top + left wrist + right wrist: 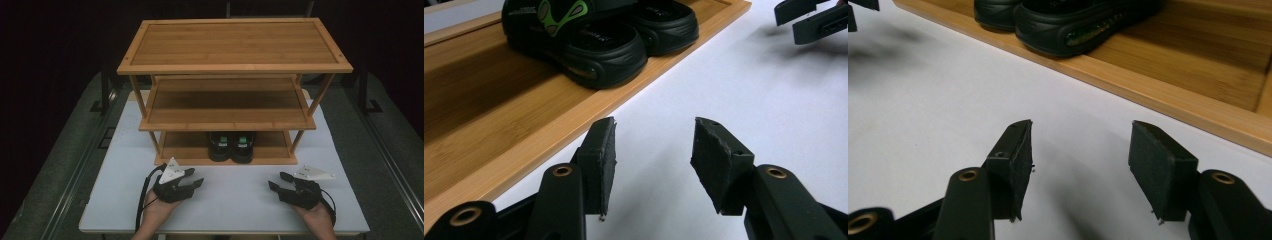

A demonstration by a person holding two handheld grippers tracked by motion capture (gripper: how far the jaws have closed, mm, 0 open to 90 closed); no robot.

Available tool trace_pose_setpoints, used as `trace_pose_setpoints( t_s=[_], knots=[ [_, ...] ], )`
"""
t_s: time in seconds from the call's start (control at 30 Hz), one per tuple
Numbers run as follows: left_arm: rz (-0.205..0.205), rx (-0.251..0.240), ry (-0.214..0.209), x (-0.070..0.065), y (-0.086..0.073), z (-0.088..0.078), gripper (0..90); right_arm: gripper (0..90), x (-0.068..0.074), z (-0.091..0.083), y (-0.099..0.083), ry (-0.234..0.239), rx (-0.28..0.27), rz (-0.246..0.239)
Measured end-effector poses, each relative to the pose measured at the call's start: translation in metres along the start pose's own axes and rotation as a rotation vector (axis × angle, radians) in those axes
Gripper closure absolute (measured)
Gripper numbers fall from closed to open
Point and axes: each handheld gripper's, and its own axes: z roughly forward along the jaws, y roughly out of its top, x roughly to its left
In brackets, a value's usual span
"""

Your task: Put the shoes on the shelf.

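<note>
- Dark surroundings close in on a white desk (pixel 235 200), and on it stands a three-tier bamboo rack (pixel 235 45) whose top and middle shelves carry nothing.
- On the bottom shelf (pixel 190 150), right of centre, we see a pair of black sandals (pixel 232 146) side by side and touching, soles flat on the wood, with green marks on their uppers.
- Our left claw (pixel 192 178) rests low over the desk in front of the rack's left half; its jaws stand apart with nothing between them, and the left gripper view has bare desk between the pads (pixel 600 160).
- Our right claw (pixel 276 181) sits in front of the rack's right half, likewise released and empty; in the right gripper view the nearest sandal (pixel 1083 25) lies ahead and a little left.
- We judge the sandals light, made of moulded foam or rubber: the thick sole should resist a squeeze, while the strap over the top will likely flex.
- The surface looks matte rather than glossy, so we expect little slipping against the padded jaws, and nothing here seems fragile.
- The best hold, in our view, is across the sole's side walls, or on the strap from above.
- Since the two touch, we would take the outer side of each, one claw per sandal, minding the shelf overhead.
</note>
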Motion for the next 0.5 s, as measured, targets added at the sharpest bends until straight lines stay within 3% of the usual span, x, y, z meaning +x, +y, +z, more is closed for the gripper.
trace_pose_setpoints(
  t_s=[0.5],
  knots=[
    [-0.004, 0.001, 0.016, 0.004, -0.008, -0.012, 49.4, 39.6, -0.009, -0.013, -0.009, -0.012, 0.001, 0.012]
  ],
)
